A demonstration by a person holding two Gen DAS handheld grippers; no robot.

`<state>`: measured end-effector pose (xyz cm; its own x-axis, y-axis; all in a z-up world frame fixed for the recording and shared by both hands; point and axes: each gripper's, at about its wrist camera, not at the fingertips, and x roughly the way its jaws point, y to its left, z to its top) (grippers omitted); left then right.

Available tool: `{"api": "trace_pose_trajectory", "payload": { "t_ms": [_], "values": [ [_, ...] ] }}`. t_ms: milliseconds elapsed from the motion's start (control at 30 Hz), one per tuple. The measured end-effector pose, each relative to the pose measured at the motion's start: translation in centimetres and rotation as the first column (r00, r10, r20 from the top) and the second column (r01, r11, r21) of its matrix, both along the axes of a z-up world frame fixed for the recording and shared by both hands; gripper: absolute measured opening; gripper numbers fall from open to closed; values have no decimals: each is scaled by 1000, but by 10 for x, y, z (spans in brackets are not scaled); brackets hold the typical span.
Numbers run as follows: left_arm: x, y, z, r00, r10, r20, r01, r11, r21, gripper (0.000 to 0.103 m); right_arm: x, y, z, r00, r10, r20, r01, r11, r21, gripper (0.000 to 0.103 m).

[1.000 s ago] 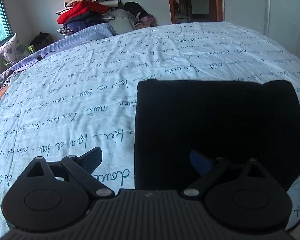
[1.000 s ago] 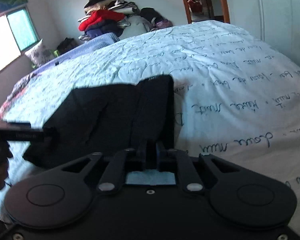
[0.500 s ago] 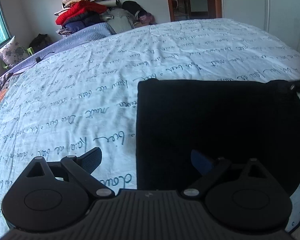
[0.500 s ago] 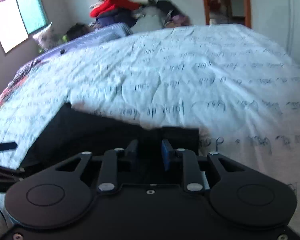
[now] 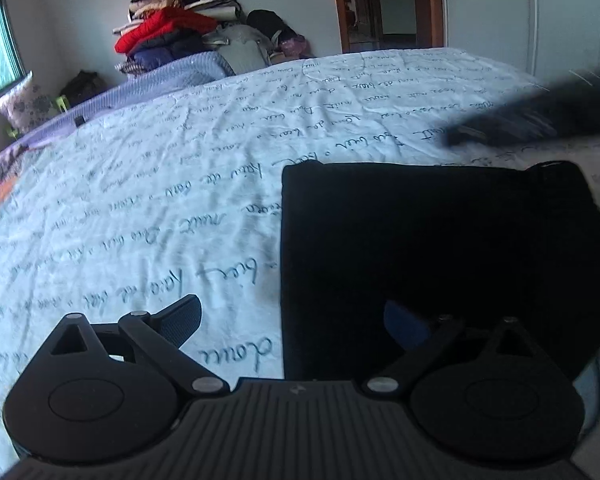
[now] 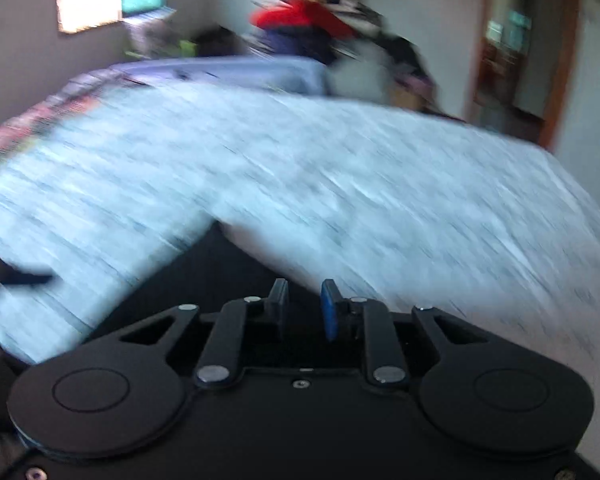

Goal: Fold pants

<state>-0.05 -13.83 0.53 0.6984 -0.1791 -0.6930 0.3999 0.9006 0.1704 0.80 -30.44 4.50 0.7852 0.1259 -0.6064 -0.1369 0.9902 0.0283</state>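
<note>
While the left tool [image 5: 292, 322] sits spread wide with nothing in it, one finger hangs over the bedspread [image 5: 180, 184] and the other over the black pants [image 5: 440, 248], which lie folded into a flat rectangle near the bed's front edge. Right tool [image 6: 304, 306] is pretty blurry, but its fingers show a narrow gap with dark cloth behind it; can't tell if it's gripping anything. Way back there's a clothes pile [image 5: 172, 36] by the wall and a doorway [image 5: 384, 4].
</note>
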Motion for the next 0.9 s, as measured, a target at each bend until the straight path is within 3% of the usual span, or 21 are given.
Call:
{"api": "trace_pose_trajectory", "payload": {
  "t_ms": [67,200,333,467,567,633,733,800,900],
  "values": [
    [-4,0,-3,1000,-10,-8,9,1000,-9,100,28,21,2,997,82,-10,-81,996,32,20],
    [-13,-2,-9,999,-26,40,25,999,33,101,86,48,-33,973,183,-137,-172,981,88,20],
    [-10,-1,-9,999,-21,34,20,999,37,101,113,65,-59,970,146,-193,-144,989,23,20],
    [-2,4,-8,1000,8,-21,-8,1000,-3,101,103,53,-34,983,115,-146,-107,993,57,20],
    [1,4,-10,999,21,-35,-21,1000,-14,102,81,57,-16,982,161,-102,-154,985,75,20],
    [1,4,-10,999,28,-39,-29,999,-15,102,81,66,-19,973,192,-126,-186,981,55,20],
    [1,4,-9,997,48,-52,-49,999,-19,102,96,83,-48,960,193,-201,-202,979,-21,20],
    [2,4,-7,997,55,-60,-56,998,-16,102,101,84,-54,965,177,-193,-187,982,-36,20],
    [1,5,-3,996,66,-67,-67,997,-23,100,89,78,-36,977,150,-148,-153,988,-6,20]
  ]
}}
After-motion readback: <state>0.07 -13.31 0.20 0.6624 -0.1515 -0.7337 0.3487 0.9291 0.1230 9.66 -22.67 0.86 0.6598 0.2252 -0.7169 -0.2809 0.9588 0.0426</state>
